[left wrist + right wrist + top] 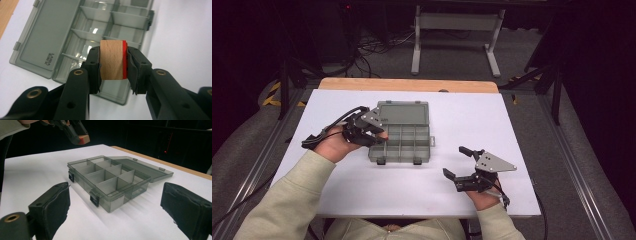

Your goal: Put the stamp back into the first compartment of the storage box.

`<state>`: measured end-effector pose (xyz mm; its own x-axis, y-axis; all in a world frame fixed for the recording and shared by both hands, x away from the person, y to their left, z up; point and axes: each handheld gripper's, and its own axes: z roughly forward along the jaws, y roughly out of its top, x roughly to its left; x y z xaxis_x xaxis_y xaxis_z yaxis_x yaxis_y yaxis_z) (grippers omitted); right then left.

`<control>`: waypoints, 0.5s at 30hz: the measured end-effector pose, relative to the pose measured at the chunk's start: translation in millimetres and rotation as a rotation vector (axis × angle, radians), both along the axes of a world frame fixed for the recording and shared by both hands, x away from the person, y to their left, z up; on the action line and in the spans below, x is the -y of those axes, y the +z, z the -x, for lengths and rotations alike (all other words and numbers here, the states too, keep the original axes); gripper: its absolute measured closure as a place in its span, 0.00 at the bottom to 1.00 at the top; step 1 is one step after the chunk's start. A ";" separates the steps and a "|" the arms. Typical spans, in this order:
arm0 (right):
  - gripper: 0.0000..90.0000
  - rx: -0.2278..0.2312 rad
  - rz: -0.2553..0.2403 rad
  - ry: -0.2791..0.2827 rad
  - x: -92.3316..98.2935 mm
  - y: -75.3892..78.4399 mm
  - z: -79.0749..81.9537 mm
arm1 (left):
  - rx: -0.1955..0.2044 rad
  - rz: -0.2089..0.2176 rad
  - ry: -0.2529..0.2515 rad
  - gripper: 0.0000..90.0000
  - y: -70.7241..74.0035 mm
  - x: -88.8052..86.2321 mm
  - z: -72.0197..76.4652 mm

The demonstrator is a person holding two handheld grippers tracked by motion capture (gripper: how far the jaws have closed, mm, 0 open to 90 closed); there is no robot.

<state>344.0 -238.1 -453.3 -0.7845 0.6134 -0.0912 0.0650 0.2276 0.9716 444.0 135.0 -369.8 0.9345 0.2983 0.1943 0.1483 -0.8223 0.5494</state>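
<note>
left hand-held gripper (pixel 112 62): jaws clamped on round pale wooden block w/ red face (pixel 113 60), held above near-left part of box
box: clear grey plastic compartment box (pixel 404 135), lid open flat, mid table (pixel 512 130); compartments look empty
right hand-held gripper (pixel 462 162): jaws wide apart, idle, near right of box
progress: block picked up, not yet dropped in; seems early
hidden: block's full shape; target compartment unclear

**Lab recording bay**

Dark, curtained room. White table (pixel 472 107) on a wooden top, flanked by metal floor rails (pixel 579 170). Loose cables (pixel 372 47) on grey floor; a white stand frame (pixel 457 30) behind; hazard tape (pixel 273 95) at one corner.
</note>
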 end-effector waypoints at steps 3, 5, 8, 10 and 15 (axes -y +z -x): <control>0.10 0.000 0.000 -0.001 0.1 0.0 0.0 | -0.011 0.015 0.019 0.73 -2.5 -2.6 -8.6; 0.10 0.000 0.001 0.000 0.0 -0.1 -0.2 | -0.012 0.028 0.037 0.73 -3.3 -4.1 -13.8; 0.10 -0.001 0.002 0.001 -0.3 -0.3 -0.2 | -0.028 0.072 0.073 0.73 -4.1 -7.3 -22.6; 0.10 0.000 0.002 0.002 -0.2 -0.2 -0.2 | -0.028 0.078 0.090 0.73 -5.3 -8.7 -27.8; 0.10 -0.001 0.001 0.003 0.1 -0.1 -0.2 | -0.018 0.057 0.103 0.73 -12.6 -10.4 -36.7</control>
